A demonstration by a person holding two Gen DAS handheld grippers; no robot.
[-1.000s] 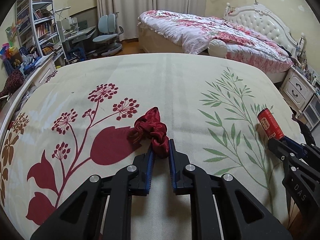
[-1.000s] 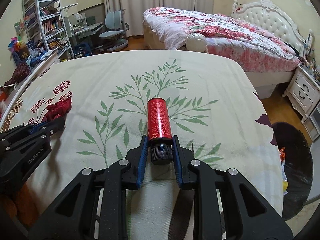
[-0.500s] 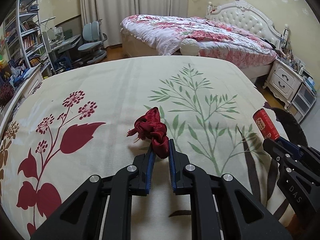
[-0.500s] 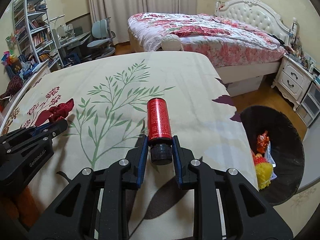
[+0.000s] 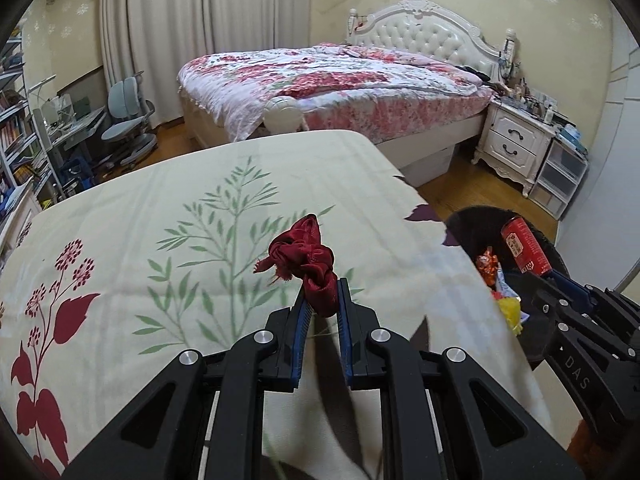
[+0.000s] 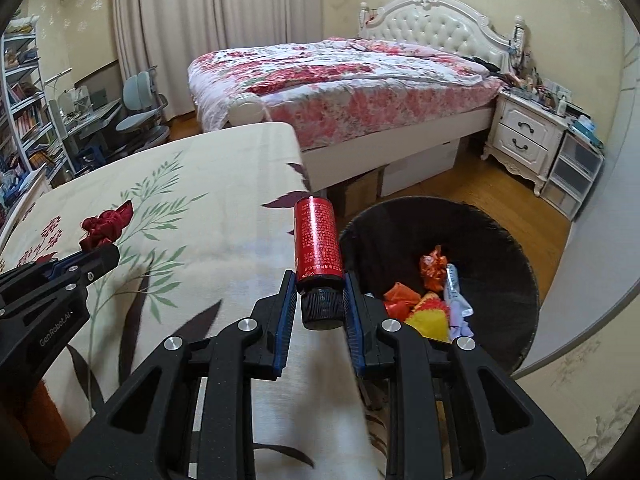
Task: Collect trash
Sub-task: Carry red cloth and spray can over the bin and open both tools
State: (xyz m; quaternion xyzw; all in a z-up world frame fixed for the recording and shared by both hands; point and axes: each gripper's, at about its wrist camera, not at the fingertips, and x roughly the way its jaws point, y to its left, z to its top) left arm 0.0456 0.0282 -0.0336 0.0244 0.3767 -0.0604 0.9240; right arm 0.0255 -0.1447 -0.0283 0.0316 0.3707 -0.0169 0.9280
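Transport toward bin (image 6: 440, 216): scrunchie (image 5: 306, 258) is being clamped by left gripper (image 5: 322, 308), bottle (image 6: 318, 246) by right gripper (image 6: 320, 300), each raised clear of bedspread (image 5: 160, 208) for dropping.

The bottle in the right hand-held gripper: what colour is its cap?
Black cap on a red bottle; clearest in the right wrist view.

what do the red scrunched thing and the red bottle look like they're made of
Red scrunched thing: satiny woven fabric, judging by its soft sheen, gathered folds and frayed threads.
Red bottle: glossy body, metal or plastic, hard to tell, given its straight highlight; black ribbed cap, probably plastic.
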